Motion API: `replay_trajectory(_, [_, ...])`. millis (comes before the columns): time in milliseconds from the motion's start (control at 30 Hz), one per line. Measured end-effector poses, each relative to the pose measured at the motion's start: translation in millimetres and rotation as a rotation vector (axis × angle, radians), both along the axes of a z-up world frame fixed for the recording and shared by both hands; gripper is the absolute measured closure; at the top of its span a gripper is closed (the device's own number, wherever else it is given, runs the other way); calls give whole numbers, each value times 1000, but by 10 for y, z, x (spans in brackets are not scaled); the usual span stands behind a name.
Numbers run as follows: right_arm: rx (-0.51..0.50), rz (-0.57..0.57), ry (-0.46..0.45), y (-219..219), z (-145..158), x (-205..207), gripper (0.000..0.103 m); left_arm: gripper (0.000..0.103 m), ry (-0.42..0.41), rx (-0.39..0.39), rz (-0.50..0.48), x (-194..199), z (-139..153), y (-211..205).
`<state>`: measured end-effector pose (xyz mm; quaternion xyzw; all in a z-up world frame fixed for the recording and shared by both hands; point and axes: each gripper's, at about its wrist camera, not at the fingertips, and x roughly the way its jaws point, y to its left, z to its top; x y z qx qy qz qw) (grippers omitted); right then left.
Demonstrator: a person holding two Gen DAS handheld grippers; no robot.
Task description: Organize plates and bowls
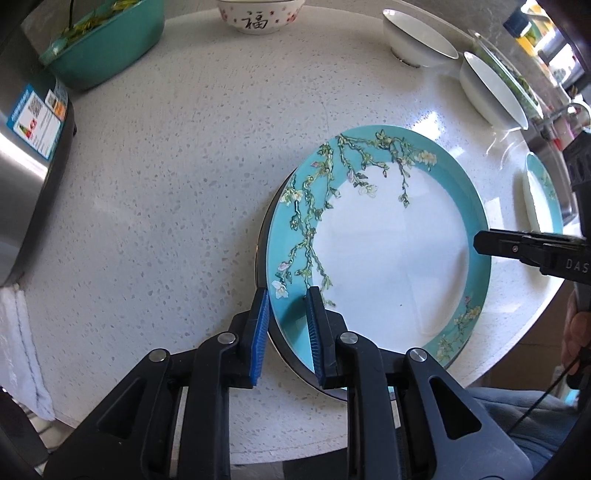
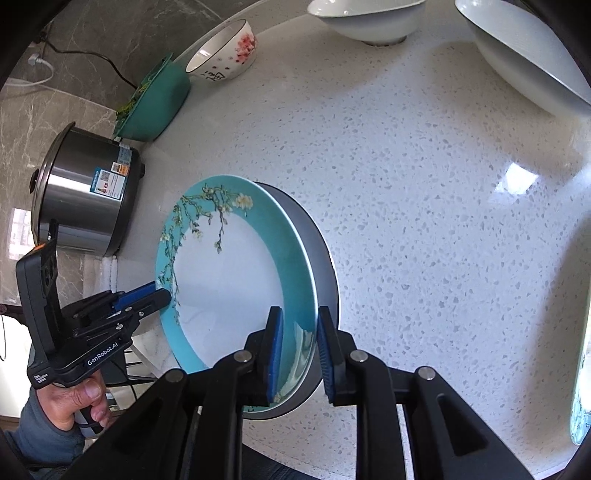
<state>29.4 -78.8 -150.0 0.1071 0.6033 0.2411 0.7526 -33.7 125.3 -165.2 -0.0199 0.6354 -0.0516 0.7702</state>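
Plate (image 1: 388, 251), teal-rimmed with a blossom pattern, sat on a darker plate (image 2: 321, 258) on the speckled counter (image 1: 166, 184). Left gripper (image 1: 286, 332) straddled its near rim, one pad either side, jaws parted; contact could not be confirmed. Right gripper (image 2: 300, 354) straddled the opposite rim likewise, parted. White bowls (image 1: 417, 37) stood further back, near a flowered bowl (image 1: 258, 14). Steel cooker (image 2: 85, 192) stood at the counter's left.

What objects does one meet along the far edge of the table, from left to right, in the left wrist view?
Teal bowl → flowered bowl → white bowl → second white bowl.
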Motion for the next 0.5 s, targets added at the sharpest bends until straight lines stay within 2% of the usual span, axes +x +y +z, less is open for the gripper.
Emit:
replay_trajectory(200, [-45,3,-37,56,21,-64,80,83,-26,21,-24,-4,-6,-70])
replay_trajectory(367, [-65,1,-54,93,32,-101,71,82,-43,12,-26,-2,-12,-63])
replay_trajectory(500, [-92,-2,-72,158,61,-147,57,82,-87,9,-37,-118,83,6])
